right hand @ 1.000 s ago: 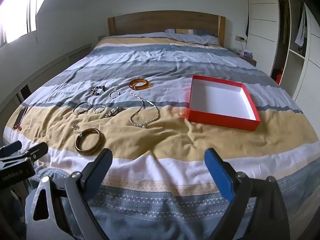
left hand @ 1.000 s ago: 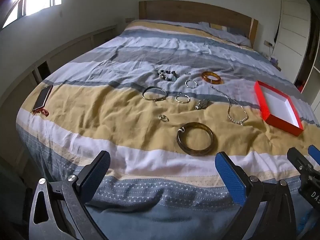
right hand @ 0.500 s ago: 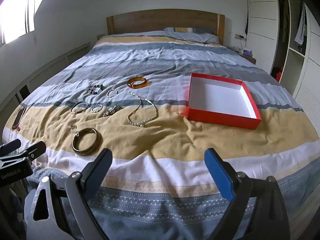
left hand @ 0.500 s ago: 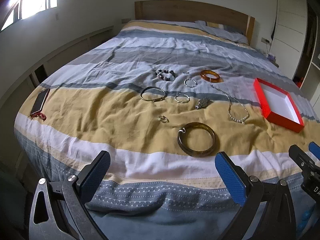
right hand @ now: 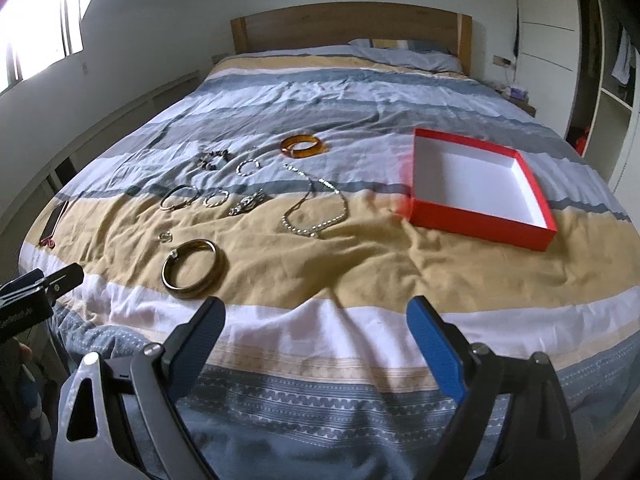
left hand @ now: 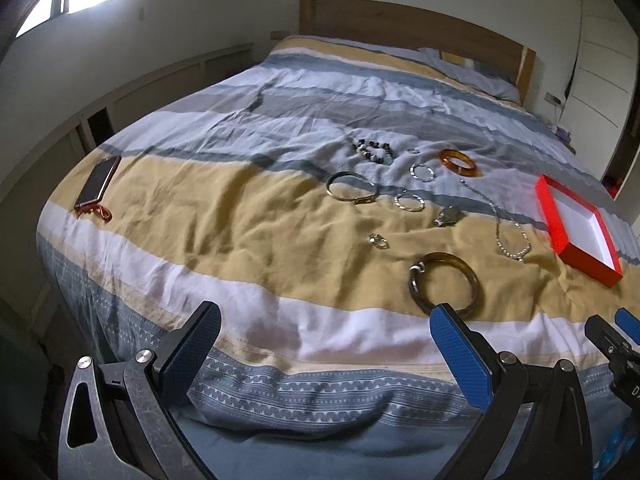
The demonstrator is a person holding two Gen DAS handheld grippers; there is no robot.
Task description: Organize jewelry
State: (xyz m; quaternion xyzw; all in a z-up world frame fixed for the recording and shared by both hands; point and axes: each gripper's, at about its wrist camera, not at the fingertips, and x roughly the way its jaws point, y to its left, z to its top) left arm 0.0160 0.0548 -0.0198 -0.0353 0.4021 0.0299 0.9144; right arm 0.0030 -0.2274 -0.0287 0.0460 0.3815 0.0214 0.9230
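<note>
Several pieces of jewelry lie on the striped bed. A dark brown bangle [left hand: 445, 288] [right hand: 193, 267] lies nearest. Beyond it are a pearl necklace [left hand: 510, 236] [right hand: 316, 212], an amber bangle [left hand: 459, 162] [right hand: 302, 146], a gold bracelet [left hand: 352, 187] [right hand: 179, 197], a bead bracelet [left hand: 374, 150] and small rings [left hand: 378, 241]. An empty red box [left hand: 576, 228] [right hand: 480, 188] sits to the right. My left gripper [left hand: 326, 350] is open and empty over the bed's foot. My right gripper [right hand: 316, 336] is open and empty too.
A phone [left hand: 98, 180] with a red cord lies at the bed's left edge. The wooden headboard [right hand: 348, 26] and pillows are at the far end. White wardrobes [right hand: 560, 40] stand on the right. A low ledge runs along the left wall.
Both grippers have moved forward and closer to the bed; the jewelry and box look nearer. The left view has swung left. Nothing on the bed has moved.
</note>
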